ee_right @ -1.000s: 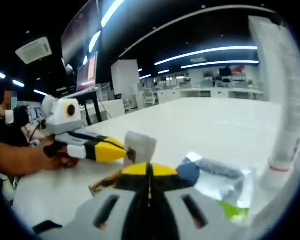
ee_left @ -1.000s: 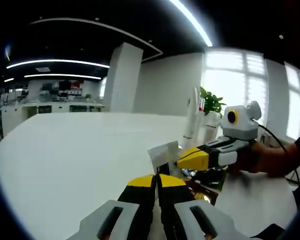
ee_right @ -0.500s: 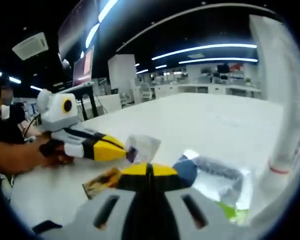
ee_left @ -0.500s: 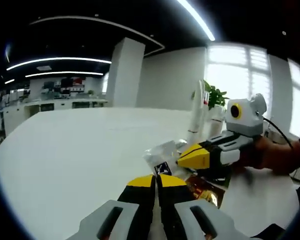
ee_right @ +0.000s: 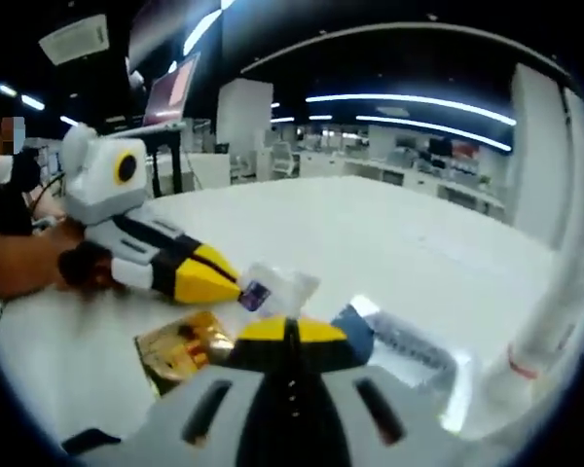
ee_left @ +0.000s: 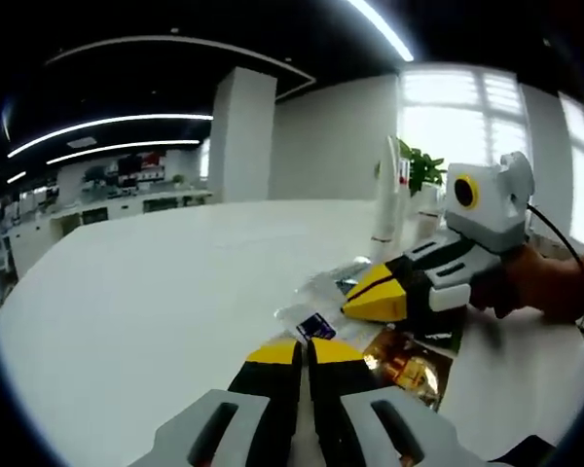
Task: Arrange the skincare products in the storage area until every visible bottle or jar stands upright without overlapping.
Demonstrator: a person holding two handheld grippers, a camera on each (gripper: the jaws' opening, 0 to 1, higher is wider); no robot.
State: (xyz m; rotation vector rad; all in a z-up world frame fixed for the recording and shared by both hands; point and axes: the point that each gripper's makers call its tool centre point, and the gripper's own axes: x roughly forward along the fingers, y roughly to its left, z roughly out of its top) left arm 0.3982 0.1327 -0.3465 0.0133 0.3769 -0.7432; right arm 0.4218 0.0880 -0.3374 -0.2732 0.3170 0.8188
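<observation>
Lying flat on white table (ee_left: 127, 292): clear sachet (ee_left: 316, 304), gold packet (ee_left: 409, 360), both just ahead of left gripper (ee_left: 307, 352). Left jaws pressing together, gripping nothing. Right gripper (ee_right: 290, 336) jaws likewise meeting, empty; in left gripper view its yellow tip sitting at sachet edge. White tube (ee_left: 384, 195) standing upright, long axis vertical, behind sachet. Blue-capped clear pack (ee_right: 399, 336) lying sideways beside right gripper.

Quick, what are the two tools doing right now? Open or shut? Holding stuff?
Left tool: shut, nothing seen between its yellow tips.
Right tool: shut; its tips meet the clear packet, but a grip cannot be told.
</observation>
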